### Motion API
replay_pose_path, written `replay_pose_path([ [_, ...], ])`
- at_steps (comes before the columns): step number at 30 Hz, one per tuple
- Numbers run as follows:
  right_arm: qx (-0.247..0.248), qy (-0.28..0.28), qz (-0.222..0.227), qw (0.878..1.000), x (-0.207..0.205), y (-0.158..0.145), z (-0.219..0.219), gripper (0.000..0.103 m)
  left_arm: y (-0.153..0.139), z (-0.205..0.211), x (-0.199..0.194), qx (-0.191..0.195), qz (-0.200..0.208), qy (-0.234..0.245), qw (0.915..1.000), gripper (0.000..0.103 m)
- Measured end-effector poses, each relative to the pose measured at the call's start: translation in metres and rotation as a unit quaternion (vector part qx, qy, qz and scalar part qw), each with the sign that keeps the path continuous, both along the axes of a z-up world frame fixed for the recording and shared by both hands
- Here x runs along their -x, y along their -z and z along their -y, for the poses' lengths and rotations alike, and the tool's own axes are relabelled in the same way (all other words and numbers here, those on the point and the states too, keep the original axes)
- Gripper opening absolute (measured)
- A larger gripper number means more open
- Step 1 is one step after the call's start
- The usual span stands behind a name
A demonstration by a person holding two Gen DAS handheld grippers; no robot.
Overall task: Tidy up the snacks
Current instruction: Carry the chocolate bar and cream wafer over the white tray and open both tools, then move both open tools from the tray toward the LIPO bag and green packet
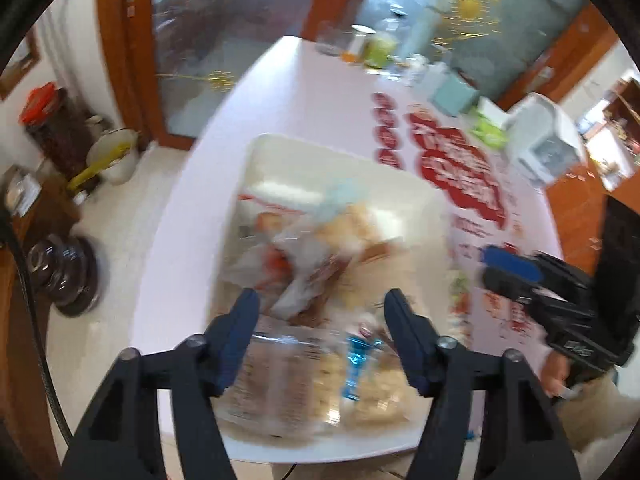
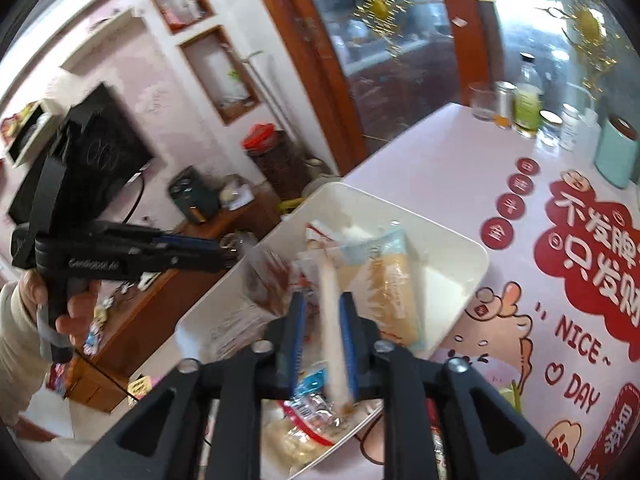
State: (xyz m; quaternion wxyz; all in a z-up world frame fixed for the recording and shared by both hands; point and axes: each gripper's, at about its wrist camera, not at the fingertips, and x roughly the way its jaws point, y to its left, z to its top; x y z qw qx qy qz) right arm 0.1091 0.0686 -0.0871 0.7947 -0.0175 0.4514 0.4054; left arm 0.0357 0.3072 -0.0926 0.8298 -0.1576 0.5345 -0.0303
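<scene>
Left gripper: jaws wide apart, nothing between pads, poised over white tray. Snack packets heaped in tray, directly below and ahead of fingertips. Right gripper: jaws narrow, pale stick-shaped snack between pads, above tray.

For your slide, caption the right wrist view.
Right claw straddles a pale snack stick above the white tray.

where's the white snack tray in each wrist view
Left wrist: the white rectangular plastic tray fills the middle, beyond the open left claw, piled with snack packets.
Right wrist: the tray sits centre, behind the right claw.
Shared landmark: the red speech-bubble print on the pink tablecloth beside it.
</scene>
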Motion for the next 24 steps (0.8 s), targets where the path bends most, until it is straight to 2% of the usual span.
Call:
replay_pose_path([
  [8, 0.023, 0.033, -0.016, 0.999, 0.001, 0.02, 0.0, 0.031, 0.031, -0.015, 0.002, -0.038, -0.013, 0.006, 0.9992, 0.065],
  [13, 0.047, 0.042, -0.008, 0.998, 0.005, 0.026, -0.002, 0.031, 0.039, -0.005, 0.007, -0.071, -0.016, 0.031, 0.9969, 0.076],
  [24, 0.063, 0.066, -0.013, 0.996, 0.016, 0.033, 0.011, 0.031, 0.047, 0.014, 0.016, -0.093, -0.028, 0.072, 0.9927, 0.077],
])
